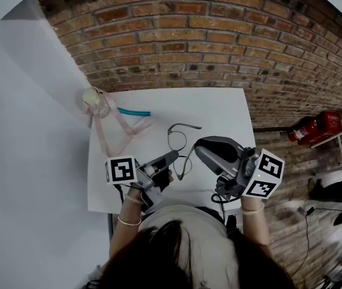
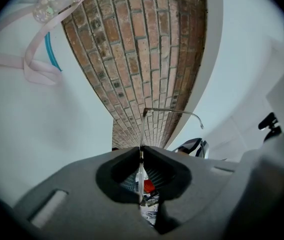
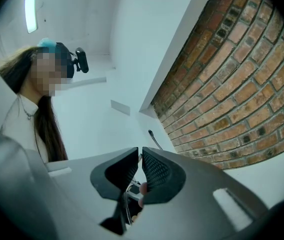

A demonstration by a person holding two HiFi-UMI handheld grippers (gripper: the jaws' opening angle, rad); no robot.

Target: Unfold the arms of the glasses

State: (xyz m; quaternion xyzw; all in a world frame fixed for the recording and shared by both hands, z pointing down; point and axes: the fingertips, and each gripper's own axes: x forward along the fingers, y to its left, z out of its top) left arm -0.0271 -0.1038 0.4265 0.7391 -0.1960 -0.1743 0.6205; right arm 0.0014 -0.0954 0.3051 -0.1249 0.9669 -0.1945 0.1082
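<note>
Thin dark wire-rimmed glasses hang in the air over the white table, between both grippers. My left gripper is shut on the edge of one lens rim. One arm of the glasses stands out sideways from the frame, its curved tip free. My right gripper comes in from the right, and its jaws are closed on the other arm. That arm's dark tip pokes out beyond the right gripper.
At the table's far left corner lie a clear round container with a pink strap and a teal stick. A brick wall stands behind the table. On the floor to the right is a red fire extinguisher.
</note>
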